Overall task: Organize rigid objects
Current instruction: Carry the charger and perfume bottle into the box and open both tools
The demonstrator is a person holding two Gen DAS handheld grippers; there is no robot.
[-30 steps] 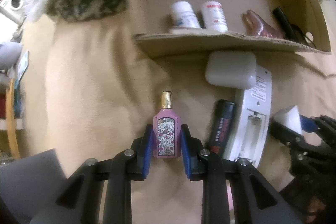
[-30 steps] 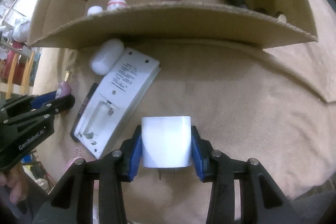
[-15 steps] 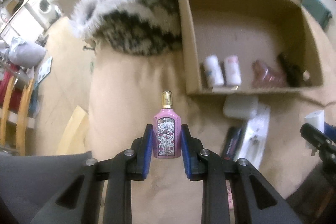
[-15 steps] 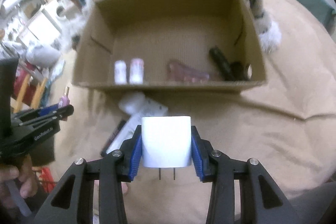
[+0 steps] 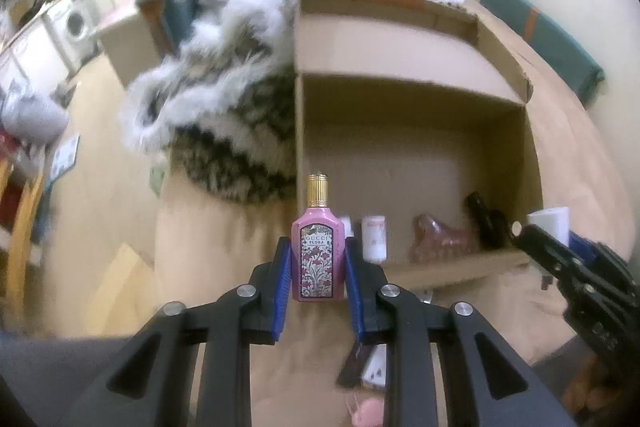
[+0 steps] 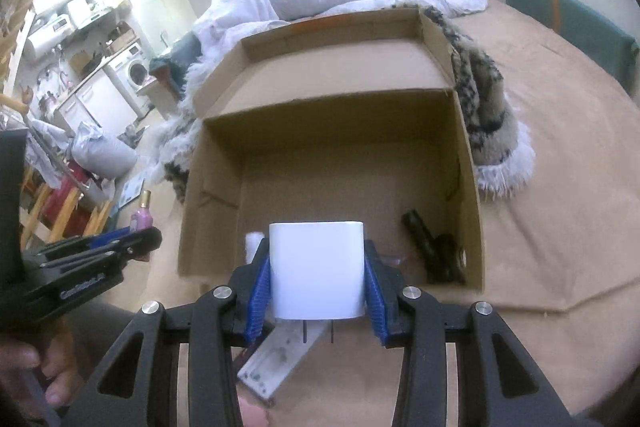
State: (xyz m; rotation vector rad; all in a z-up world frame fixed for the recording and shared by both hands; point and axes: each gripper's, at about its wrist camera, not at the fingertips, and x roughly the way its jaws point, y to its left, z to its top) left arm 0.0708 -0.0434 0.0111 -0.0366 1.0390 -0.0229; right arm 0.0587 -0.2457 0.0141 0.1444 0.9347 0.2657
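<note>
Left wrist view: the left gripper pinches a pink floral perfume bottle, gold-capped, upright. The right gripper clamps a white plug adapter, prongs down, before the cardboard box.

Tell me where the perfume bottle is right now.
The perfume bottle is upright between the left gripper's fingers, held in the air in front of the cardboard box's near left corner.

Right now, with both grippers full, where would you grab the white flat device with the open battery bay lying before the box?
White flat device: pinch across its narrow width at the free near end, coming from above. It lies flat on the tan cover, and its long straight edges suit the pads. Its far end is hidden behind the white plug adapter.
</note>
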